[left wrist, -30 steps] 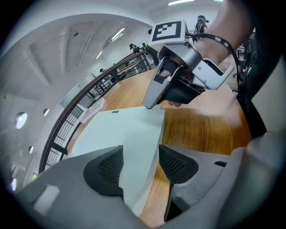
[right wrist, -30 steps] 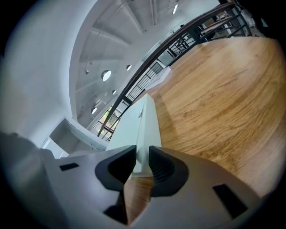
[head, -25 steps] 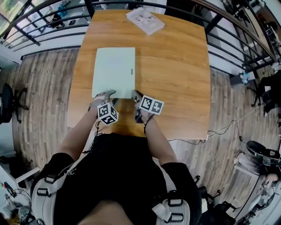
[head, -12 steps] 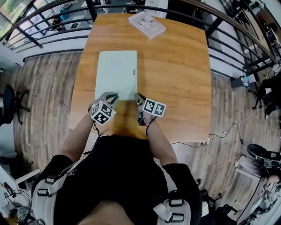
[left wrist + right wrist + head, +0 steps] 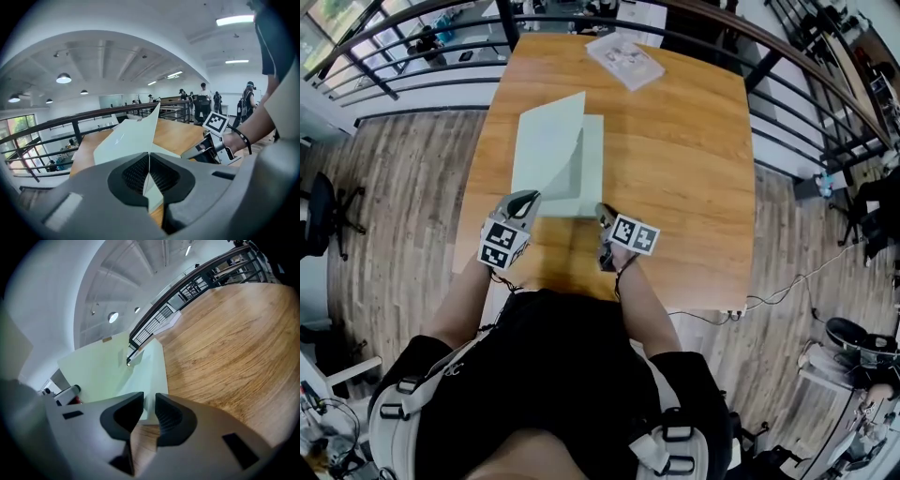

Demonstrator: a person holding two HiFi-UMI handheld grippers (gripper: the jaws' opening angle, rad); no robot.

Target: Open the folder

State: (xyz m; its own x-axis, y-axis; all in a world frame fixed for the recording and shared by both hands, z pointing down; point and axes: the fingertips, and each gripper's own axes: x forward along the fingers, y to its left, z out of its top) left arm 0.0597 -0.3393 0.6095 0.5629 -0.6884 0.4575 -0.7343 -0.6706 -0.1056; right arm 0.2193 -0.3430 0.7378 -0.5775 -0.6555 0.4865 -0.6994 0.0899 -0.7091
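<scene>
A pale green folder (image 5: 592,169) lies on the wooden table (image 5: 684,159). Its front cover (image 5: 548,141) stands lifted and tilted, hinged along the left side. My left gripper (image 5: 525,199) is shut on the near edge of that cover (image 5: 129,138); its jaws have just been closing with the thin sheet pinched between the pads (image 5: 159,174). My right gripper (image 5: 602,211) rests at the folder's near right corner, and in the right gripper view (image 5: 149,411) it is open by a narrow gap with nothing clamped. The folder's inside (image 5: 108,371) shows beyond it.
A plastic-wrapped booklet (image 5: 625,58) lies at the table's far edge. A dark metal railing (image 5: 412,56) curves round the far side of the table, with wooden floor below. Bare tabletop stretches to the right of the folder. Several people stand far off (image 5: 204,96).
The left gripper closed on the folder's front cover and rose, swinging the cover up from flat to tilted. The right gripper stayed at the near right corner.
</scene>
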